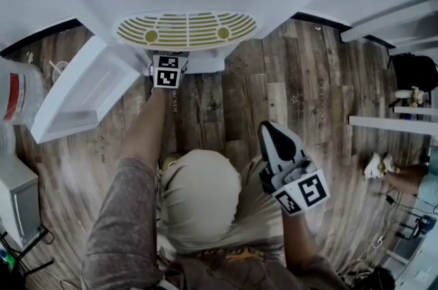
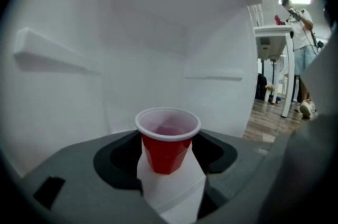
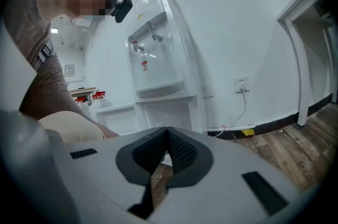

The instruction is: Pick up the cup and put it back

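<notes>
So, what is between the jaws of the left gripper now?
An upright red cup, its sides against the dark pads, it seems. The left gripper view shows this.

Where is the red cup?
In the left gripper view, the cup sits mid-frame, gripped between the jaws of the left gripper, inside the white cabinet.

The cup (image 2: 167, 151) is smooth, glossy plastic; the floor (image 1: 301, 97) is matt, grained wood planking.
</notes>
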Available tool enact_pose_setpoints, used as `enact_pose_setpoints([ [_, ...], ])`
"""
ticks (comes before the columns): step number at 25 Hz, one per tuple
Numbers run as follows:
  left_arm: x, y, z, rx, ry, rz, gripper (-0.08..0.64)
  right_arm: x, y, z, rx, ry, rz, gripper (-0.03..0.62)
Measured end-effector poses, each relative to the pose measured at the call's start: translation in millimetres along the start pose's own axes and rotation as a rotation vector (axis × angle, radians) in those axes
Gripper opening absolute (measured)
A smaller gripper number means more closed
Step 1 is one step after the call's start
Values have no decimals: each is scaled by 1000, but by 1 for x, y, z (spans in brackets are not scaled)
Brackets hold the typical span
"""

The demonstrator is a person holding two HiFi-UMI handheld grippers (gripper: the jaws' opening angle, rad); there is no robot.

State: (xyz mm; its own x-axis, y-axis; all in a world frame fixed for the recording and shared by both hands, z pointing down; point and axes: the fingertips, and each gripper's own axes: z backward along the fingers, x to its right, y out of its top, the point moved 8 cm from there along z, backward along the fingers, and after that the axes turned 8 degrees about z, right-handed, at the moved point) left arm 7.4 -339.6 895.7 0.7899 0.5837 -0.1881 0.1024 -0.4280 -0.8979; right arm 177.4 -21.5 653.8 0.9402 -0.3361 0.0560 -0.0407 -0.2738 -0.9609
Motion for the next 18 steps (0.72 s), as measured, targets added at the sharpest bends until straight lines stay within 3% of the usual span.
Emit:
enact_pose_setpoints([
  [8, 3, -4, -3, -14, -6, 4, 287, -1, -5, 1, 0, -2, -12, 3],
  [13, 5, -6, -1, -31, -4, 31, 343, 0, -6, 3, 5, -4, -17, 3],
  [18, 6, -6, 9, -41, -23, 56, 353, 2, -4, 2, 17, 1, -16, 3],
])
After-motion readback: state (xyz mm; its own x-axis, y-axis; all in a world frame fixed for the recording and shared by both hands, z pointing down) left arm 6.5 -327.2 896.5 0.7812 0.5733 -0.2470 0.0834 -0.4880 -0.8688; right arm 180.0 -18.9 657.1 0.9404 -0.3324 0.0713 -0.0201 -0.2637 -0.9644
